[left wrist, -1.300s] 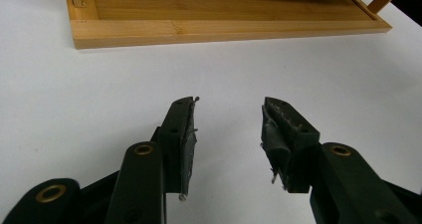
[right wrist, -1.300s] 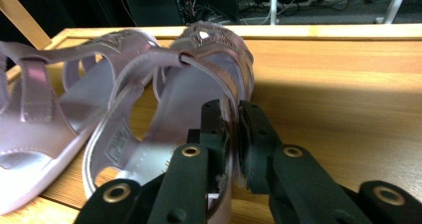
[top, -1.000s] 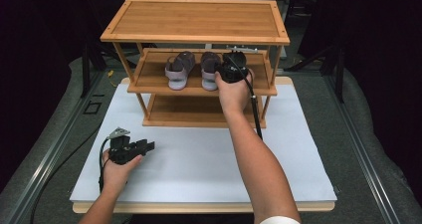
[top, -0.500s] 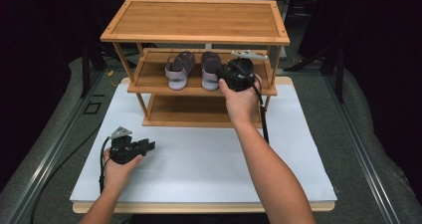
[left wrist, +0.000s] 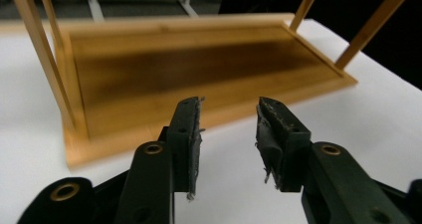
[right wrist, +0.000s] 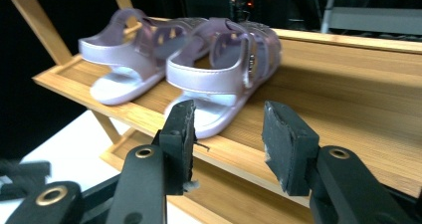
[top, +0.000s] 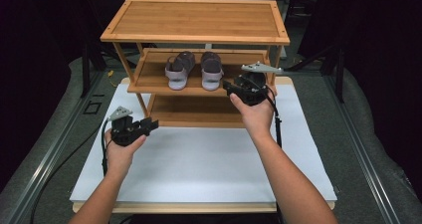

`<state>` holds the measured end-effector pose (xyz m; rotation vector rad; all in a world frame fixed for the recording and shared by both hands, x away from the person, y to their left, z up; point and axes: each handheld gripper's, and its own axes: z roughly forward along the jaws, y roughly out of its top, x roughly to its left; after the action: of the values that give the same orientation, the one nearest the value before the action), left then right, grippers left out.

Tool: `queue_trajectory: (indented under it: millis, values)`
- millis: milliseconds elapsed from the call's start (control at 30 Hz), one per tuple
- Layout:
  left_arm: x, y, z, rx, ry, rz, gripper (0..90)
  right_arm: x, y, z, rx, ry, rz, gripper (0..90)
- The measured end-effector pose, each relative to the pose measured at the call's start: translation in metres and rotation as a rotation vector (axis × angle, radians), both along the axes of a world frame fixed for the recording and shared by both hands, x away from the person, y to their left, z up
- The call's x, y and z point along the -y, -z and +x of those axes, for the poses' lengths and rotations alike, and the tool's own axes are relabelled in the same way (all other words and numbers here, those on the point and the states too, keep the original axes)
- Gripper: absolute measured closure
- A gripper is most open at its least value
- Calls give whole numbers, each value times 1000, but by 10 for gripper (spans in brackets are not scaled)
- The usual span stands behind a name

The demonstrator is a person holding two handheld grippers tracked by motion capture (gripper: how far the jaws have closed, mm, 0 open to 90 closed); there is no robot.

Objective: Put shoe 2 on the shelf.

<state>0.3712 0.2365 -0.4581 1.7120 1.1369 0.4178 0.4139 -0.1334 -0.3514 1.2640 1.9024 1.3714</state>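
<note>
Sandals (top: pixel 195 69) sit paired on the middle shelf (top: pixel 149 82) — right gripper (top: pixel 238 88), jaws parted and empty, has backed off them.

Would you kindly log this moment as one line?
left gripper: open, idle | right gripper: open beside sandals | sandals: middle shelf

Your bench (top: pixel 199 169): white top, wood edge along bottom of frame, grey floor (top: pixel 378 149) around it. Three-tier bamboo shelf rack (top: pixel 196 20) stands on bench at upper centre. Top tier bare. Middle tier holds pair of lilac sandals (top: pixel 194 69), side by side, left of centre. Bottom tier (left wrist: pixel 189 69) bare, resting on bench.
</note>
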Motion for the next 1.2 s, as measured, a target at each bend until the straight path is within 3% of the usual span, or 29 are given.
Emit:
queue_trajectory:
  millis: [67,133,200,400,433,567,633,800,900,967,1033,1200]
  values:
    - [2,-15,7,28,-11,28,638,1,1,1,-6,7,4,549]
    - [4,-27,13,38,-14,16,712,2,5,6,-18,-1,36,546]
    - [4,-43,22,46,-20,-1,749,1,7,9,-22,-3,33,544]
    - [8,-65,40,67,-41,-25,836,1,11,15,-15,9,14,546]
    - [11,-71,46,79,-39,-22,882,3,13,20,-18,11,19,569]
    - [19,-82,60,102,-54,-4,899,4,17,26,-28,21,13,640]
    - [21,-83,64,103,-62,0,900,4,18,27,-22,32,12,676]
    - [30,-88,93,78,-119,24,900,3,20,39,-9,69,8,812]
    - [34,-89,105,49,-135,39,900,-2,22,48,-42,70,24,823]
    - [35,-88,108,50,-144,41,900,-3,22,51,-53,63,29,822]
    - [34,-87,113,31,-144,7,900,-11,25,60,-58,106,20,827]
    - [39,-80,120,-6,-121,-3,900,-18,26,66,-76,95,17,839]
